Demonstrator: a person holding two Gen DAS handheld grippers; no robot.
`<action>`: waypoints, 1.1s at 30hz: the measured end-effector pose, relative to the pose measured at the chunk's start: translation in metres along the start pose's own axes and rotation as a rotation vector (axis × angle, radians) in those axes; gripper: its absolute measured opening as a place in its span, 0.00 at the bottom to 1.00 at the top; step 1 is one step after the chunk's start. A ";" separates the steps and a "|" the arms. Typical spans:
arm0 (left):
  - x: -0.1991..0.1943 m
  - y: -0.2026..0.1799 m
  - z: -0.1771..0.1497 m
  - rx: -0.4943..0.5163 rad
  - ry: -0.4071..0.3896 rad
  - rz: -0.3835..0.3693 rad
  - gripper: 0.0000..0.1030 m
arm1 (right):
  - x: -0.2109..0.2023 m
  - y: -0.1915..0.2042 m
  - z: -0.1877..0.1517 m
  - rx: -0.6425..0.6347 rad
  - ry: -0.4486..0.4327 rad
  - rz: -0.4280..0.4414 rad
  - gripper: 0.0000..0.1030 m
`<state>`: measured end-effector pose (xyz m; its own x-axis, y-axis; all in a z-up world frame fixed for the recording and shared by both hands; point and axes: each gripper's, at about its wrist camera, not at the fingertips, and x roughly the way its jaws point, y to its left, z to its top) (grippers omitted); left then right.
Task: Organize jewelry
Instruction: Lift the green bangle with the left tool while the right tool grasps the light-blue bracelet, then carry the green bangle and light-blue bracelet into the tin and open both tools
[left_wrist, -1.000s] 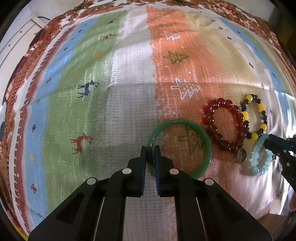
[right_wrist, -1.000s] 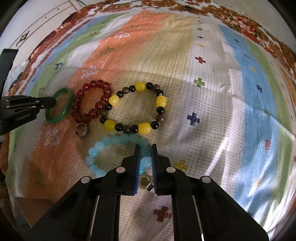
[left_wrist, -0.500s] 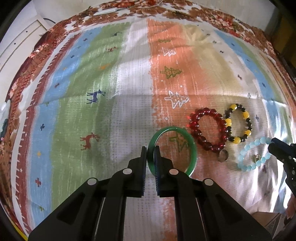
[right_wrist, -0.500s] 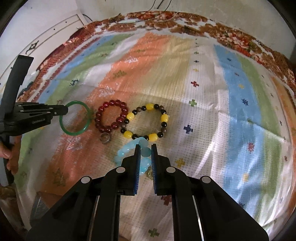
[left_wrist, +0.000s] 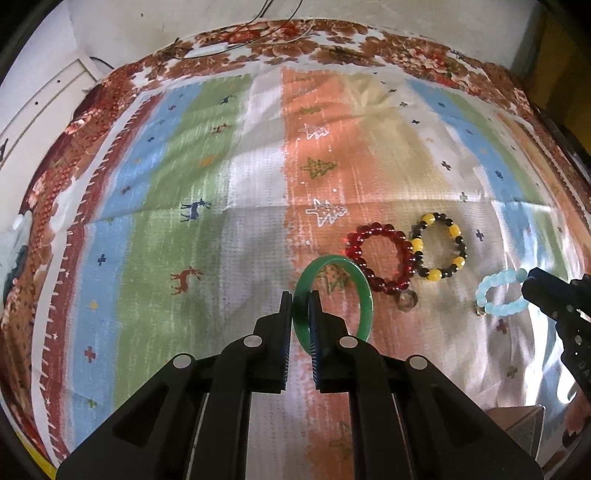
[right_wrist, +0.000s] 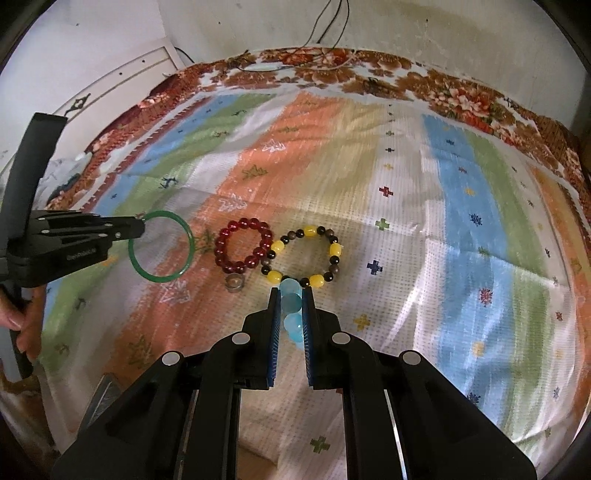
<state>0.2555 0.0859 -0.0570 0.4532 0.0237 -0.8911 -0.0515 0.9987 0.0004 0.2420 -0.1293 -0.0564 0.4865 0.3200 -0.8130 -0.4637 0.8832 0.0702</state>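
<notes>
I hold two black two-finger grippers above a striped cloth (left_wrist: 258, 206) printed with small trees, deer and crosses, spread over a flat surface.

My left gripper (left_wrist: 300, 295) pinches the near rim of a smooth green bangle (left_wrist: 364, 291), its fingers closed tight on the band. From the right wrist view the bangle (right_wrist: 186, 236) hangs from the fingertips, the ring facing that camera.

My right gripper (right_wrist: 291, 291) is clamped on a pale blue bead bracelet (right_wrist: 291, 302), with several beads caught between the finger pads. In the left wrist view that bracelet (left_wrist: 491, 284) is a small loop hanging from the fingertips at the right edge.

On the cloth between the two grippers lie a dark red bead bracelet (right_wrist: 225, 243) and a yellow and black bead bracelet (right_wrist: 334, 249), side by side and touching. A small metal ring (right_wrist: 234, 283) lies just beside the near edge of the red one.
</notes>
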 end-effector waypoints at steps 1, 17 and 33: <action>-0.002 -0.001 0.000 0.001 -0.003 -0.002 0.08 | -0.002 0.000 -0.001 -0.001 -0.005 -0.001 0.12; -0.037 -0.015 -0.013 0.009 -0.067 -0.039 0.09 | -0.037 0.004 -0.012 0.001 -0.079 -0.013 0.12; -0.076 -0.022 -0.037 0.005 -0.135 -0.096 0.09 | -0.072 0.017 -0.027 -0.020 -0.145 0.020 0.12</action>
<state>0.1893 0.0603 -0.0066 0.5712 -0.0666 -0.8181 0.0020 0.9968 -0.0798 0.1788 -0.1463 -0.0126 0.5782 0.3845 -0.7196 -0.4880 0.8698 0.0726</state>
